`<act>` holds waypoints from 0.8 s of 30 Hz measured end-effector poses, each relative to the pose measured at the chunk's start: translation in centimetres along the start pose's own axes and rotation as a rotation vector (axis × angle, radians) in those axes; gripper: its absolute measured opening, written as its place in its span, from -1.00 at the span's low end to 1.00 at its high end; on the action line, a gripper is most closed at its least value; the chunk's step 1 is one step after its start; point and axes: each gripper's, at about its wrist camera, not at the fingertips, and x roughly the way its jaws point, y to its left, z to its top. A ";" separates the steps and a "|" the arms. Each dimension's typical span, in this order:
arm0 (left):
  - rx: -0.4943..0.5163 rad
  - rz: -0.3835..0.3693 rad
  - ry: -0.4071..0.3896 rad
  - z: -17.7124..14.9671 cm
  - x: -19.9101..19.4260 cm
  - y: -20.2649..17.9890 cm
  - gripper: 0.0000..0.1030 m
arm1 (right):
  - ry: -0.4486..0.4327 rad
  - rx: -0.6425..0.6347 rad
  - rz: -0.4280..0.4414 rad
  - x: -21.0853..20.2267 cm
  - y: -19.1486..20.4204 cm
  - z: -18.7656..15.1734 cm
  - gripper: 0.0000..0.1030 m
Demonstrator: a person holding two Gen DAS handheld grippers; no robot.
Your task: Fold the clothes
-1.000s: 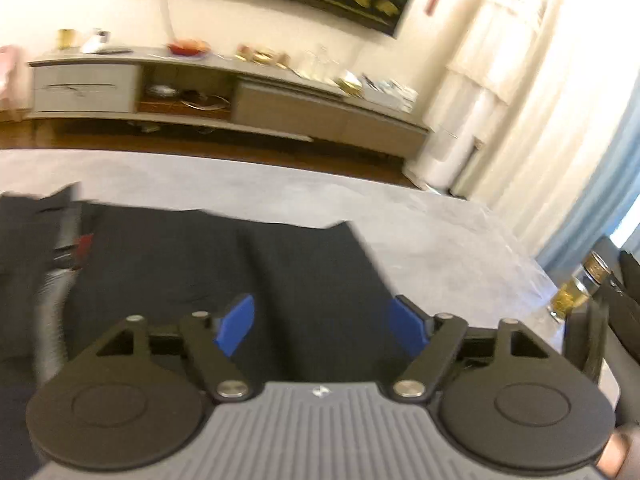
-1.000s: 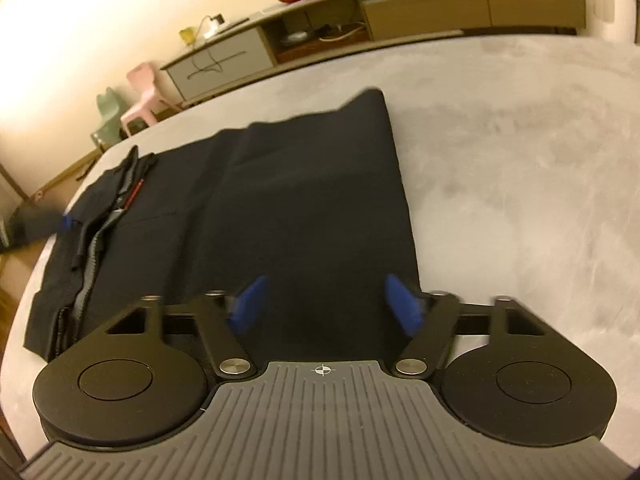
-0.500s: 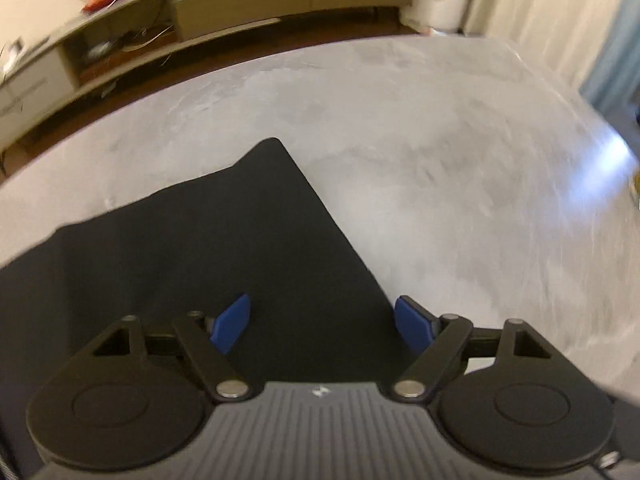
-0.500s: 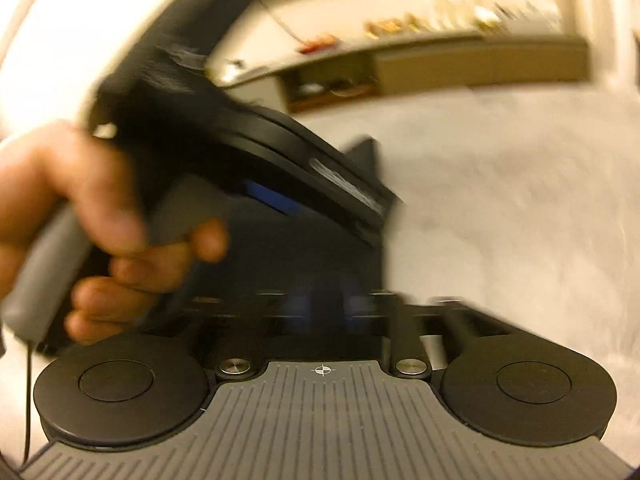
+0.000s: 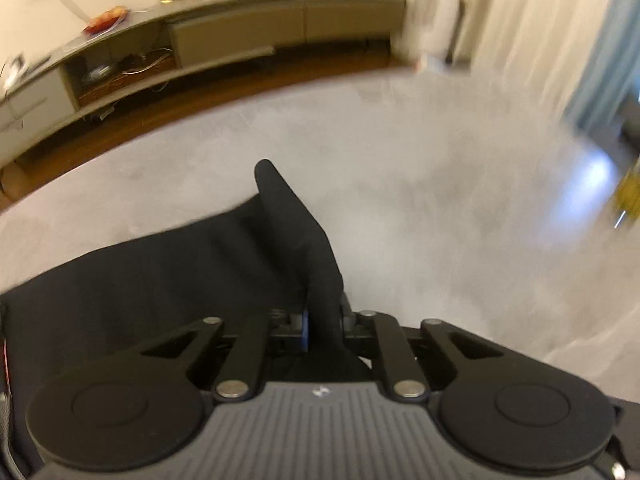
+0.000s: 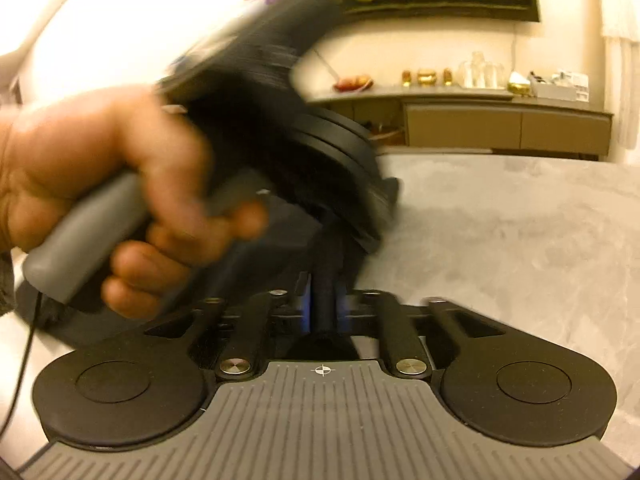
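A black garment [image 5: 160,280] lies flat on the grey surface [image 5: 440,220]. In the left wrist view its right edge stands up as a fold, and my left gripper [image 5: 322,322] has that fold between its blue pads; the jaws are closing and pinch it. In the right wrist view my right gripper [image 6: 323,308] also has dark fabric [image 6: 326,256] between its pads, with its jaws closing on it. Just ahead and to the left there, a hand [image 6: 100,168] holds the blurred left tool, which hides most of the garment.
A long low cabinet [image 5: 240,36] with small items on top runs along the far wall, with a wood floor strip before it. Pale curtains [image 5: 520,20] hang at the right. Bare grey surface [image 6: 520,220] stretches to the right of the garment.
My left gripper moved to the garment's right edge and closed on it, raising a fold. The right jaws narrowed onto fabric. The hand with the left tool entered the right wrist view.
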 end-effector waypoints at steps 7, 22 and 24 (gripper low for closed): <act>-0.322 0.009 -0.153 -5.8 -8.5 15.0 -0.79 | -0.049 -0.013 0.192 -3.0 2.1 0.9 0.28; -0.501 0.023 -0.105 -14.5 -5.5 20.0 -0.39 | 0.239 0.034 0.302 4.6 6.1 -2.6 0.18; -0.507 -0.004 -0.133 -14.4 -5.3 20.0 -0.47 | 0.277 0.073 0.315 6.0 5.8 -2.5 -0.37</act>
